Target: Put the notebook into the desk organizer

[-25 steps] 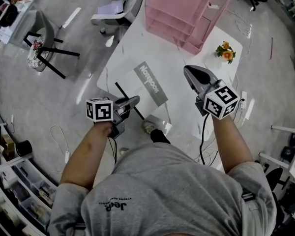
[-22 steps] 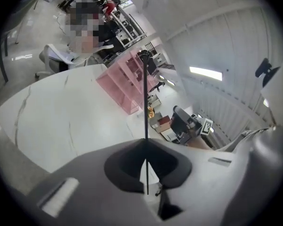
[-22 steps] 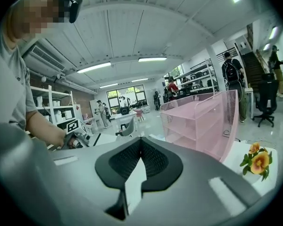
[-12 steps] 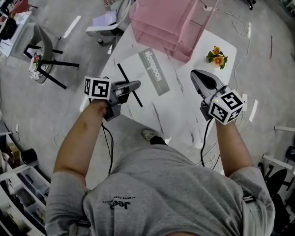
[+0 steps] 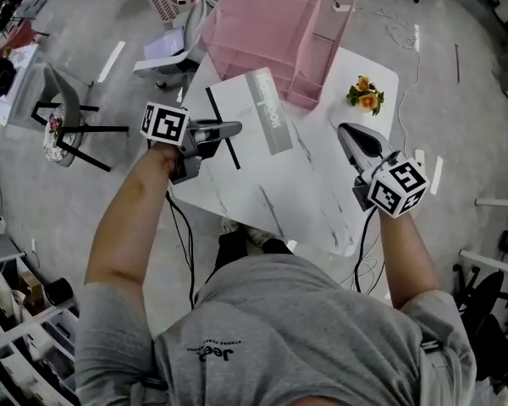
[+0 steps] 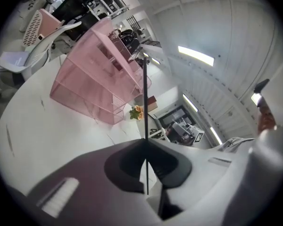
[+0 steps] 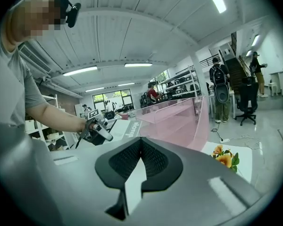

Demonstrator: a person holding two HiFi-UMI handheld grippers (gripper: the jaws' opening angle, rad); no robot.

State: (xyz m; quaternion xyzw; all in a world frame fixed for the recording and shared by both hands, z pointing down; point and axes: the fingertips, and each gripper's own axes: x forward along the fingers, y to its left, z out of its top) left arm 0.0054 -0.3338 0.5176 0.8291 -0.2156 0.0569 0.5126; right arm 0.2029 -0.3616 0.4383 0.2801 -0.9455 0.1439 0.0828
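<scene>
The notebook point(image 5: 258, 129), white with a grey title band and a black elastic strap, is held off the white table point(image 5: 322, 194), tilted, its far edge close to the pink desk organizer point(image 5: 275, 24). My left gripper point(image 5: 234, 130) is shut on the notebook's near left edge. In the left gripper view the notebook point(image 6: 145, 102) shows edge-on as a thin dark line between the jaws, with the organizer point(image 6: 92, 81) beyond it. My right gripper point(image 5: 349, 134) hovers shut and empty over the table's right side. The right gripper view shows the organizer point(image 7: 179, 119) and the notebook point(image 7: 131, 128).
A small bunch of orange flowers point(image 5: 362, 96) sits at the table's far right corner. An office chair point(image 5: 171, 47) stands by the organizer's left side and a black-legged chair point(image 5: 63, 121) farther left. Cables lie on the floor. People stand in the background of the right gripper view.
The left gripper has lifted the notebook off the table and carried it away from the person toward the pink organizer. The right gripper has stayed shut over the table's right side.
</scene>
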